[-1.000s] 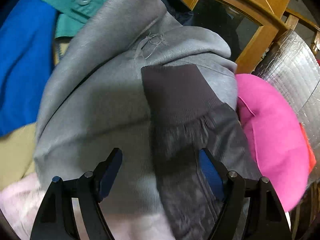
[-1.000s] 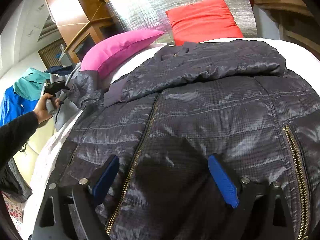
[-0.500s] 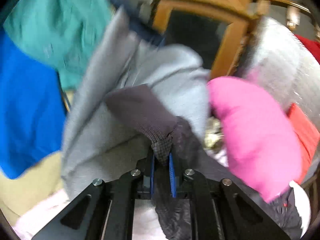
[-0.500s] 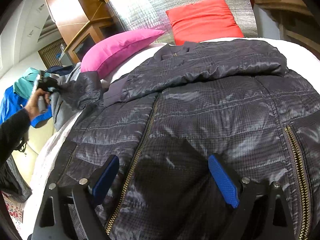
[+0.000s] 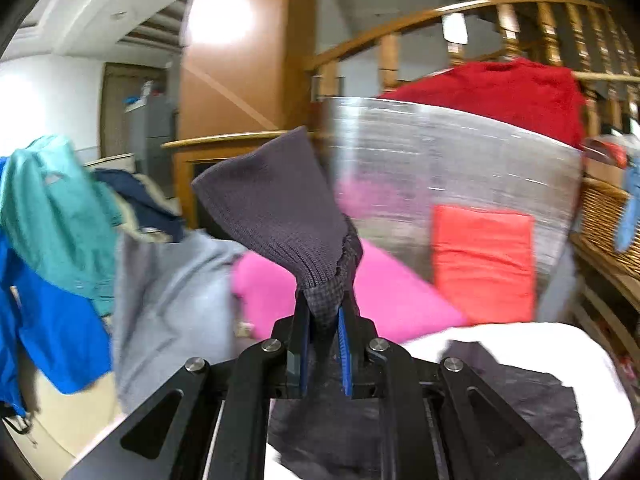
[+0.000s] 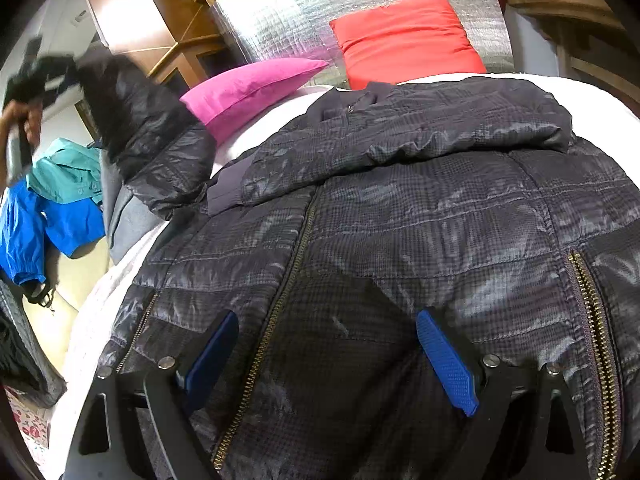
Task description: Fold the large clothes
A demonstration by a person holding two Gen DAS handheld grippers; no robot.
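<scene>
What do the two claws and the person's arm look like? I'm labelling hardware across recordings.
Both match: the left claw and right claw have matte black angular frames with triangular cut-outs and round silver bolt heads. Each finger carries a bright blue ribbed pad. No cables or markings show. In the right wrist view the person's left hand is bare and blurred; no sleeve can be made out.

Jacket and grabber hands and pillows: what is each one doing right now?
Jacket: spread flat on the bed, front zipper closed.
Sleeve: lifted off the bed.
Knit cuff: sticking up above the closed fingers.
Left gripper: shut on the sleeve just below the cuff.
Right gripper: open, over the jacket's lower front.
Pink pillow: lying flat.
Red pillow: leaning against the silver headboard.
</scene>
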